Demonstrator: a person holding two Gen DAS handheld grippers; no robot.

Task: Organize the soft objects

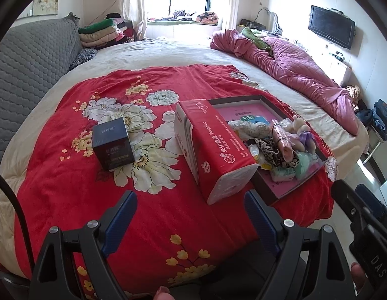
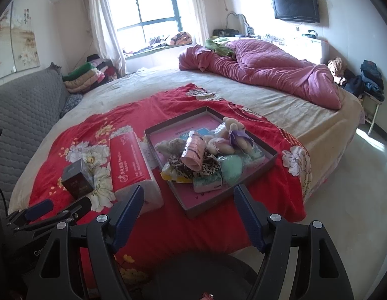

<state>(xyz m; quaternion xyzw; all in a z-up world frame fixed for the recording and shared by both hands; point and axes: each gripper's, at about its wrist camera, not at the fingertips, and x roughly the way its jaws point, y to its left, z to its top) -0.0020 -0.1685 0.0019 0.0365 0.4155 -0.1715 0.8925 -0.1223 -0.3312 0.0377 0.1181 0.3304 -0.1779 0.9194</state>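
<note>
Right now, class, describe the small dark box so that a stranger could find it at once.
Start at the red floral blanket on the bed. The dark box stands on its white flowers, apart from the red tissue pack. It alone is near-black and cube-shaped.

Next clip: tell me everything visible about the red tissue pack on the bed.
The red tissue pack is a long soft brick in glossy red plastic wrap with white print and logos, its near end clear and showing white tissue. It looks sealed and full. It lies flat on the red floral blanket, between the dark box and the shallow tray, seemingly touching the tray's left side. No jaws touch it.
</note>
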